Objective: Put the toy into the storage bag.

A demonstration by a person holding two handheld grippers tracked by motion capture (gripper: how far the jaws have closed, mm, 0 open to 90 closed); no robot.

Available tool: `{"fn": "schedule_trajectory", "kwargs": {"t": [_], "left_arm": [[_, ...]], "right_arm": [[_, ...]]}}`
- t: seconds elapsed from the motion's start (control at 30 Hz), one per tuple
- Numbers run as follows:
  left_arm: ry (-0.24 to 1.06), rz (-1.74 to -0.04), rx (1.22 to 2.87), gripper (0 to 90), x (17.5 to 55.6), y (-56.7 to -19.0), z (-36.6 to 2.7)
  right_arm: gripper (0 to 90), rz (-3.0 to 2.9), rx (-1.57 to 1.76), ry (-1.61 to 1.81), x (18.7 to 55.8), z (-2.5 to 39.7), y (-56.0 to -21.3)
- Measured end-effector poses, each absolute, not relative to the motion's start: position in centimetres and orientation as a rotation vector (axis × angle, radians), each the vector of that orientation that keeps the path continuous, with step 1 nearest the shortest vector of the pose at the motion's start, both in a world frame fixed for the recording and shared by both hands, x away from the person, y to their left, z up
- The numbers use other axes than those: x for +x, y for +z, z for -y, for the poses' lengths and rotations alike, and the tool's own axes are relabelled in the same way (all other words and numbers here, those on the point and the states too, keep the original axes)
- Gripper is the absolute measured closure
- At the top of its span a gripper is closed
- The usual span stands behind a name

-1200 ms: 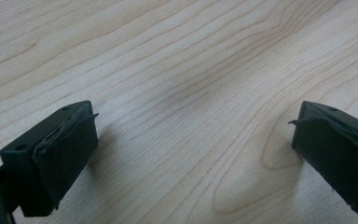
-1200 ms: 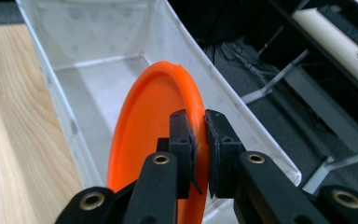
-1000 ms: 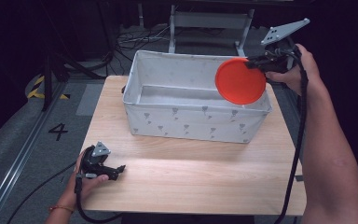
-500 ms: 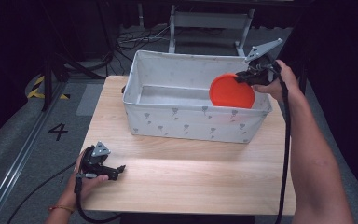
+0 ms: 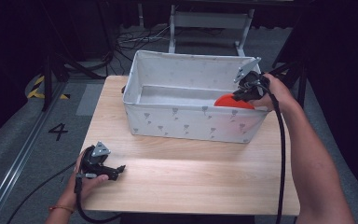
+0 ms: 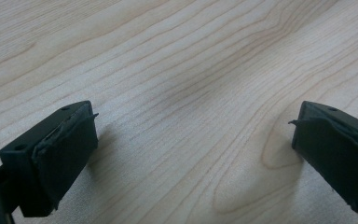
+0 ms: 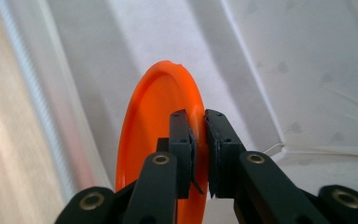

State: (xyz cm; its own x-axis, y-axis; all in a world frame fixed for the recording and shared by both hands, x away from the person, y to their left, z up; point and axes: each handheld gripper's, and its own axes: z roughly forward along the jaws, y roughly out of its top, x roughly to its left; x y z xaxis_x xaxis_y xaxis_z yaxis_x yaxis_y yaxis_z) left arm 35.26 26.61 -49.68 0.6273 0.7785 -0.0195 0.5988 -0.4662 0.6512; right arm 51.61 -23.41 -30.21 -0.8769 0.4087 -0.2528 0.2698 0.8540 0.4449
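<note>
the orange plate (image 5: 233, 101) stands on edge inside the white bin (image 5: 186, 123), at the bin's right end, close to the near wall, its top curve showing above that wall. in the right gripper view the plate (image 7: 161, 135) is upright, with the jaws pinching its rim, one on each face. the right gripper (image 5: 243, 92) sits at the bin's right rim, the hand (image 5: 272, 91) behind it at the bin's right end. the bin stands on the far half of the wooden table (image 5: 191, 177), its fabric walls printed with small grey marks. the left gripper (image 5: 116, 170) rests on the table's near left corner, well apart from the bin, held in the left hand (image 5: 86, 179). in the left gripper view its jaws are spread wide over bare wood (image 6: 191, 93), holding nothing.
</note>
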Motion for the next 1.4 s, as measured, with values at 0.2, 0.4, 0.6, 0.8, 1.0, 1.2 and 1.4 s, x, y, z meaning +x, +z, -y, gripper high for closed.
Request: {"fn": "schedule_trajectory", "kwargs": {"t": [0.2,0.4,0.6,0.8,1.0,1.2,1.4], "left_arm": [[0.373,-1.073,2.223,0.4,35.3,-49.7,-26.6],[0.378,-1.072,2.224,0.4,35.3,-49.7,-26.6],[0.374,-1.076,2.221,0.4,35.3,-49.7,-26.6],[0.377,-1.075,2.221,0.3,35.3,-49.7,-26.6],[0.369,-1.084,2.218,0.3,35.3,-49.7,-26.5],[0.376,-1.079,2.220,0.3,35.3,-49.7,-26.5],[0.377,-1.078,2.221,0.3,35.3,-49.7,-26.5]], "right_arm": [[82.3,-2.764,0.462,0.495,51.6,23.0,-30.3],[81.6,-2.841,0.417,0.379,51.9,22.3,-30.7],[80.8,-2.906,0.422,0.290,52.4,22.3,-31.3],[80.0,-2.930,0.452,0.266,52.6,22.3,-31.7],[77.5,-2.904,0.469,0.291,52.6,22.4,-31.5],[73.5,-2.867,0.485,0.315,52.6,22.6,-31.2],[69.1,-2.806,0.521,0.393,52.5,23.2,-30.7]]}}
